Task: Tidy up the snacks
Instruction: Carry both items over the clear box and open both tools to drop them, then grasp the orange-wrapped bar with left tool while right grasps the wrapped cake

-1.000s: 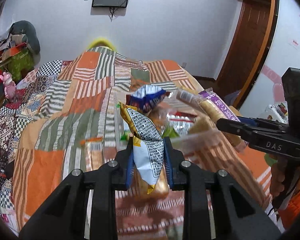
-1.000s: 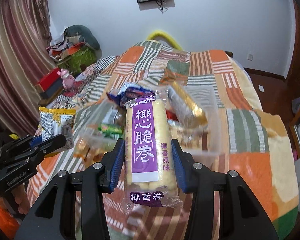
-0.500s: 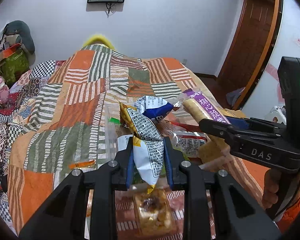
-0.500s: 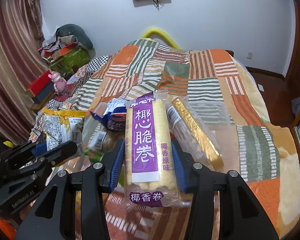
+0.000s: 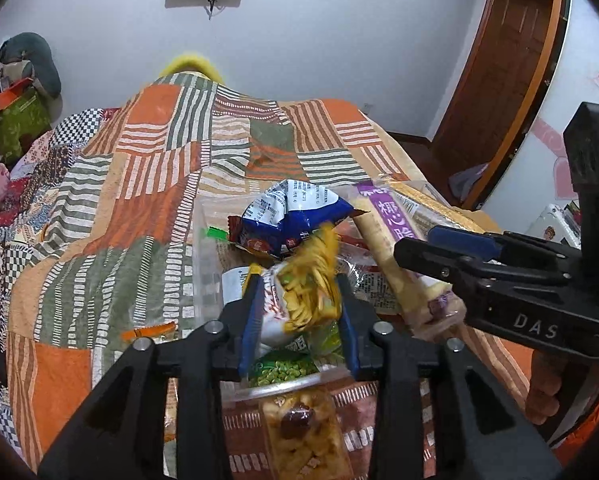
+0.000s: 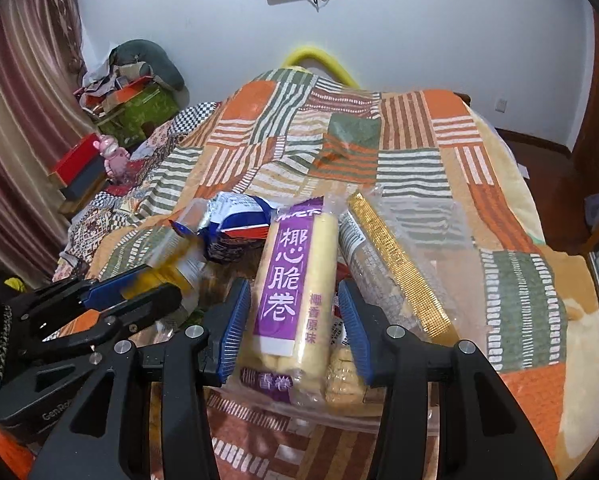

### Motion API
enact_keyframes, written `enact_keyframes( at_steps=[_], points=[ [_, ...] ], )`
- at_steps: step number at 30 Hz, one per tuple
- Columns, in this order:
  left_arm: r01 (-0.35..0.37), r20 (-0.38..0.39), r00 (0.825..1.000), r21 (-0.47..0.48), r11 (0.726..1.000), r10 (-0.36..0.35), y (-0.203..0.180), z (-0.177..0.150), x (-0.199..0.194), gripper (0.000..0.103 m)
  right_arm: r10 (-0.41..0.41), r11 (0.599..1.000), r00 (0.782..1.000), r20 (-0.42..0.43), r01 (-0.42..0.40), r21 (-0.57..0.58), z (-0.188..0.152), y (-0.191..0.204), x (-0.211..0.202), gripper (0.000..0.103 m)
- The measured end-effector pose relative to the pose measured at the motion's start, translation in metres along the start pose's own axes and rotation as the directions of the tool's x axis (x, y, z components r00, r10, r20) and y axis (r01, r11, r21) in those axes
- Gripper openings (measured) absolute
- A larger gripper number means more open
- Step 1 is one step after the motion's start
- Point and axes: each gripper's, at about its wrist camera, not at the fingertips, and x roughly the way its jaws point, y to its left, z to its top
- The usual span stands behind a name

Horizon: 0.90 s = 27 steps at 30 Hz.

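The left gripper (image 5: pixel 299 320) has its jaws apart, and a yellow snack bag (image 5: pixel 309 288) sits in the gap between them, blurred and tilted toward the right finger. There is clear space between the bag and the left blue pad, so the fingers are not pressing it; whether the right pad touches it cannot be told through the blur. Below the bag lies a clear plastic bin (image 5: pixel 203 280) packed with snacks: a blue and white bag (image 5: pixel 295 216) at the far end, a green pea packet (image 5: pixel 283 372) close under the fingertips, and a tub of nut brittle (image 5: pixel 303 436) outside the near rim.

The right gripper (image 6: pixel 295 320) stands open around a purple-labelled roll pack (image 6: pixel 295 288). The pack lies lengthwise between the two blue pads, with a visible gap on each side, its near end resting on the snacks at the bin's near rim (image 6: pixel 339 420) and its far end raised toward the blue and white bag (image 6: pixel 235 220). Just to its right a gold-striped biscuit sleeve (image 6: pixel 387 268) leans at an angle, partly outside the right finger.

Everything sits on a bed covered with an orange, green and white patchwork quilt (image 6: pixel 419 152)
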Motion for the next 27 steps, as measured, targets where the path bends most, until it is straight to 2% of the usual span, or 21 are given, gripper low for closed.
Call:
enact_keyframes(
  at_steps=[8,14,20,27],
  points=[
    [-0.019,0.052,0.998,0.017,1.000,0.018,0.001,-0.004,-0.039,0.046,0.002,0.999,1.000,0.027,-0.001,-0.036,-0.003,0.011,-0.020,0.044],
    [-0.065,0.074,0.995,0.028,0.998,0.063,0.014,-0.021,-0.074,0.053,0.032,0.999,0.999,0.017,-0.032,-0.041,-0.017,0.023,-0.030,0.046],
    [-0.113,0.051,0.993,0.037,0.993,0.111,0.032,-0.047,-0.093,0.055,0.064,0.996,0.998,-0.023,-0.065,-0.057,-0.037,0.046,-0.031,0.047],
    [-0.137,-0.002,0.991,-0.015,0.990,0.137,0.060,-0.078,-0.099,0.056,0.077,0.994,0.993,-0.089,-0.083,-0.065,-0.057,0.070,-0.011,0.051]
  ],
)
